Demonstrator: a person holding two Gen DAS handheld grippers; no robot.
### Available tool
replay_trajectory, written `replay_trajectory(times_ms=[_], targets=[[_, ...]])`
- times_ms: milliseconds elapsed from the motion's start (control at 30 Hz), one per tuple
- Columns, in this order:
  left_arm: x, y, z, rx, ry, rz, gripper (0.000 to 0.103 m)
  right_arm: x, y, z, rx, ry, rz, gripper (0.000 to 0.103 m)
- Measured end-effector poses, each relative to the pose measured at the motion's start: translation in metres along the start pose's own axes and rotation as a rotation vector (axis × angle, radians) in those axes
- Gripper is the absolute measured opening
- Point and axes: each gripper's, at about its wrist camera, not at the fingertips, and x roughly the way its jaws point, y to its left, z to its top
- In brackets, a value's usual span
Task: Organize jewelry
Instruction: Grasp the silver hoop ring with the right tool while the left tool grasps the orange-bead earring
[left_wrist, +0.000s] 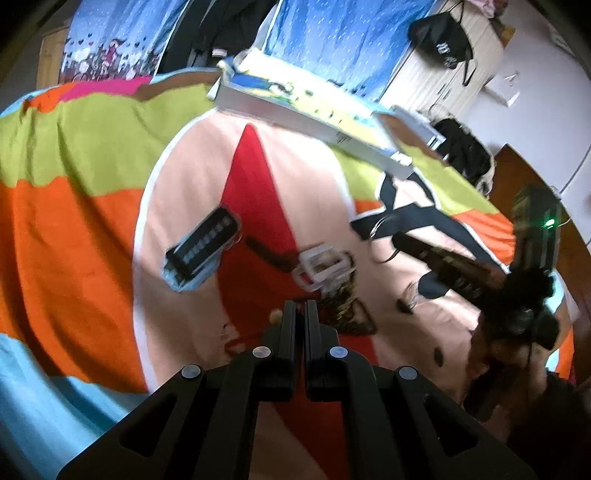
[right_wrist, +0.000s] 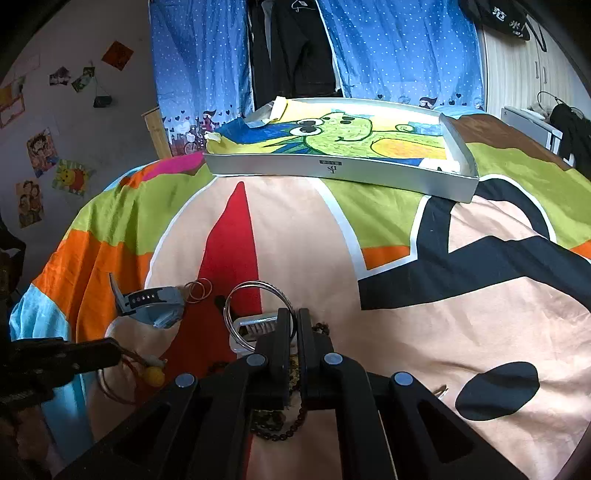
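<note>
This is a bedroom in a home. A bed (right_wrist: 369, 258) fills the near and middle ground, covered by a bright cartoon-print bedspread (right_wrist: 110, 229). At the far side hang blue dotted curtains (right_wrist: 199, 62) with dark clothes (right_wrist: 295, 48) on hangers between them. Cartoon pictures and photos (right_wrist: 42, 151) are stuck on the left wall, and a white wardrobe (right_wrist: 517, 74) with a black bag (right_wrist: 506, 18) hanging on it stands at the far right.
</note>
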Motion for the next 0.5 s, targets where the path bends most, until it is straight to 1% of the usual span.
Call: replay_trajectory(times_ms=[33, 100, 133, 267, 333, 500], targets=[[0.001, 0.002, -0.001, -0.015, 0.007, -0.006, 0.002, 0.0, 0.001, 0.0, 0.0, -0.002, 0.003, 0.004], [0.0, 0.01, -0.002, -0.07, 0.012, -0.05, 0.002, -0.001, 0.001, 0.001, 0.003, -0.007, 0.015, 0.004], [-0.003, 0.012, -0.001, -0.09, 0.008, -0.057, 0.002, -0.002, 0.001, 0.001, 0.01, -0.012, 0.028, 0.004], [-0.008, 0.021, -0.002, -0.122, 0.01, -0.022, 0.002, -0.003, 0.004, 0.001, 0.015, -0.015, 0.056, 0.004], [-0.008, 0.027, -0.004, -0.154, 0.02, -0.011, 0.002, -0.002, 0.006, 0.0, 0.01, -0.013, 0.063, 0.004], [-0.014, 0.035, -0.003, -0.174, 0.009, 0.027, 0.002, -0.002, 0.011, -0.001, 0.0, -0.012, 0.086, 0.004]])
